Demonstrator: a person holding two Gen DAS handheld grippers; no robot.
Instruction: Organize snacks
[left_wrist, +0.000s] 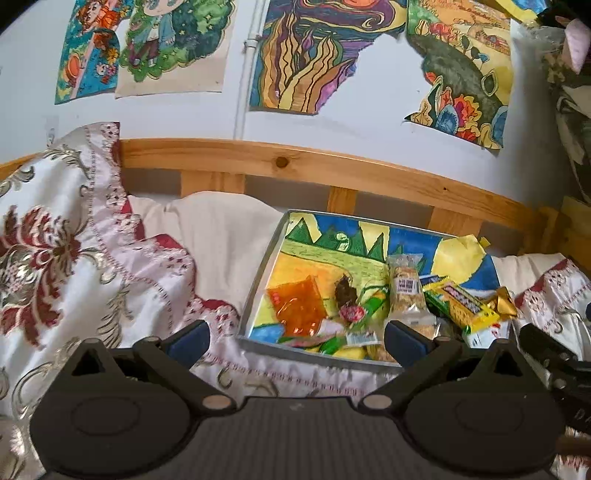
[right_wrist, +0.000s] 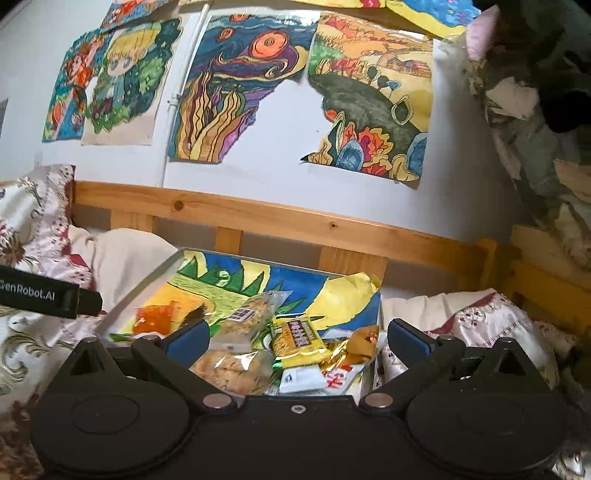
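Note:
A metal tray (left_wrist: 258, 284) (right_wrist: 147, 280) lined with a bright painted sheet lies on the bed and holds several wrapped snacks. Among them are an orange packet (left_wrist: 295, 304) (right_wrist: 153, 317), a clear pack of rice crackers (left_wrist: 405, 291) (right_wrist: 247, 314), a yellow bar (left_wrist: 461, 301) (right_wrist: 297, 338) and a gold-wrapped sweet (left_wrist: 504, 301) (right_wrist: 364, 341). My left gripper (left_wrist: 295, 341) is open over the tray's near edge, holding nothing. My right gripper (right_wrist: 297, 341) stands wide open above the snack pile, its pads apart from the snacks. The right gripper's body (left_wrist: 554, 358) shows at the left wrist view's right edge.
A floral satin blanket (left_wrist: 62, 266) is heaped to the left, with a cream pillow (left_wrist: 221, 236) behind. A wooden bed rail (left_wrist: 295, 162) runs behind the tray under a wall of drawings. The left gripper's arm (right_wrist: 48, 295) crosses the right wrist view's left edge.

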